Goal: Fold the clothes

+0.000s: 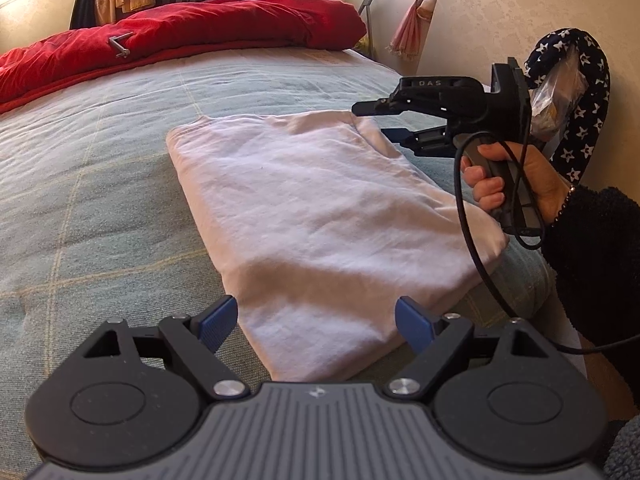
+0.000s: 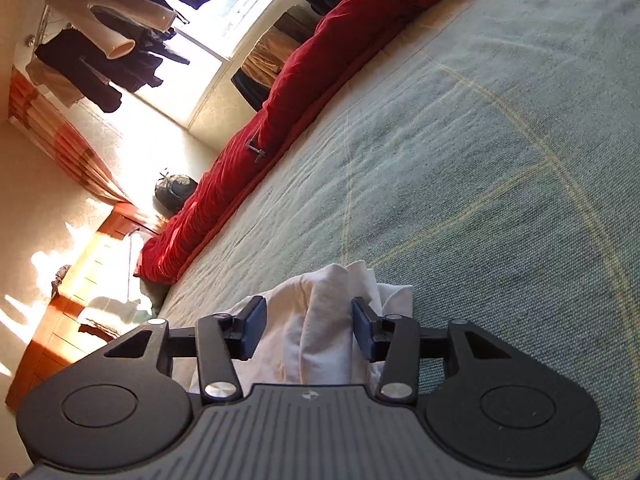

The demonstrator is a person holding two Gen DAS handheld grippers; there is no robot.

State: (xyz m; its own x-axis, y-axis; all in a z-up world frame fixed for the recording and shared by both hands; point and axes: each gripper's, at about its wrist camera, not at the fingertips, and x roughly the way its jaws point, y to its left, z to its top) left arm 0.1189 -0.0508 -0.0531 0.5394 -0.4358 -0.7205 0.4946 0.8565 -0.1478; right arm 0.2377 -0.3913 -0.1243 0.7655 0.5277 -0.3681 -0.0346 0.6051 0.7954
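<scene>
A folded white garment (image 1: 316, 216) lies flat on the bed (image 1: 100, 184), over a grey-green checked cover, with its near edge just ahead of the left tongs (image 1: 316, 324), whose blue pads stand wide apart and hold nothing. At the cloth's far right corner the right tongs (image 1: 384, 120) come in sideways, held in a hand (image 1: 516, 180) with a dark fleecy sleeve; in the right wrist view a bunched fold of the white cloth sits between the parted pads (image 2: 254, 328), and they do not seem to press on it. A rumpled red duvet (image 1: 192, 32) runs along the far side of the bed, with a small metal piece (image 1: 120, 46) lying on it that I cannot identify. Clothes (image 2: 100, 60) hang by the bright window, washed out by the glare. A star-patterned strap (image 1: 576, 92) behind the right tongs hides part of the wall.
</scene>
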